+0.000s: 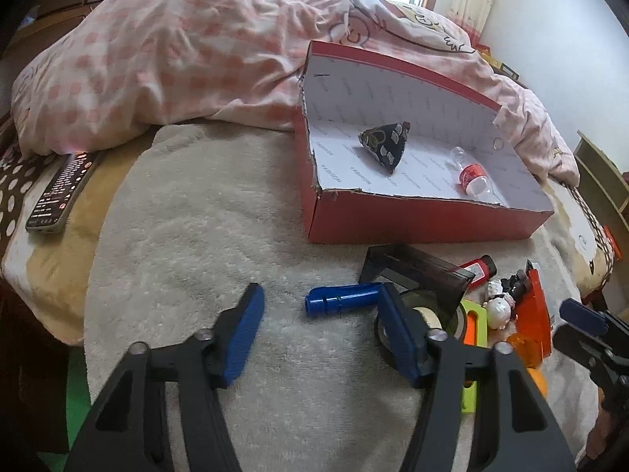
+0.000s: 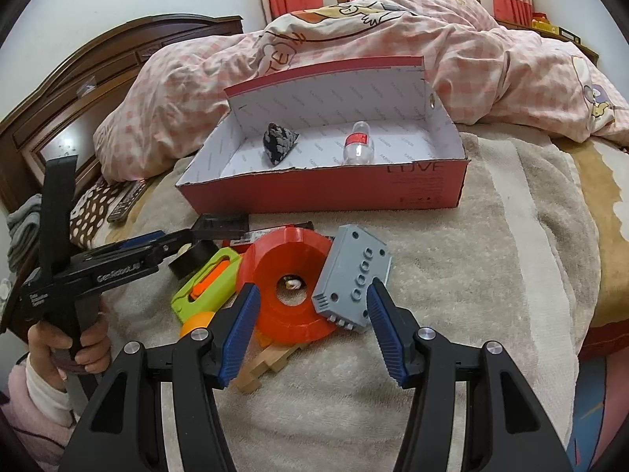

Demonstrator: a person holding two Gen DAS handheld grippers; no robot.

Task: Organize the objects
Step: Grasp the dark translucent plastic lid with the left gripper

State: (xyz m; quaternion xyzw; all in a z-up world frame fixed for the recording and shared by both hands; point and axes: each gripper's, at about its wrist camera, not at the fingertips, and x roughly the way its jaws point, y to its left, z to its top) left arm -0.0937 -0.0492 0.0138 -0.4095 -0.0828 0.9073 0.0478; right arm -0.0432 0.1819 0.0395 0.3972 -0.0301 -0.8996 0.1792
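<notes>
Blue-padded fingers of both grippers, spread wide and empty, hang over a toy pile on a towel-covered bed.

Left gripper (image 1: 318, 334) has the blue tube (image 1: 344, 299) just beyond its right finger, long axis lying left to right, open end pointing left; this hand looks nearest to it. Right gripper (image 2: 312, 324) frames the orange ring (image 2: 289, 287) and the tilted grey block (image 2: 352, 279), which leans on the ring's right edge. Behind them sits the red shoebox (image 2: 326, 192), open-topped, already holding a dark pyramid pouch (image 2: 280, 142) and a small bottle (image 2: 357, 148). Other pieces in the pile are partly hidden, so I cannot name them surely.
</notes>
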